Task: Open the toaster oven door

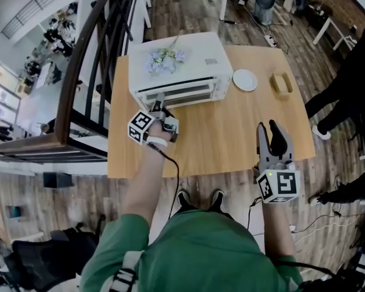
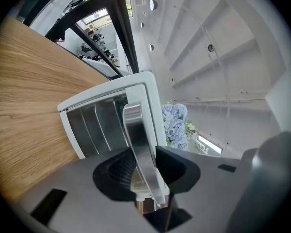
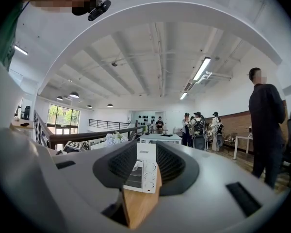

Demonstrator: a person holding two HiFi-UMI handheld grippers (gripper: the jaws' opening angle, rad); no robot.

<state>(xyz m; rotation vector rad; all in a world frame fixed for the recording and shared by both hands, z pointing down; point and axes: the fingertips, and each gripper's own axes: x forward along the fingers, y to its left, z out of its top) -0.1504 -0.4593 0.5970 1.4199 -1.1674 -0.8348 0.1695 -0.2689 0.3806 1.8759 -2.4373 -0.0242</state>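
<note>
Head view first: the toaster oven (image 1: 201,50) sits at the upper centre of the frame on the table (image 1: 219,145), its door facing down the frame toward you. Your left gripper (image 1: 160,108) is right at that door front. Your right gripper (image 1: 271,131) hangs at the lower right by the near table edge, well apart from the oven. The left is plainly the nearer hand, and the door is not yet open.

Left gripper view: the metal handle (image 2: 136,135) runs up and down the frame with a slight tilt and passes straight between the jaws of the left gripper (image 2: 145,166). Its jaws look closed on that bar, one pad on each side. The door glass (image 2: 97,125) lies just left of it, shut against the body. The handle's long axis crosses your grip, so the pull probably has to come back toward you, away from the oven.

Right gripper view: the jaws of the right gripper (image 3: 145,164) stand apart with nothing between them. The toaster oven (image 3: 143,174) shows small and far off through the gap.
</note>
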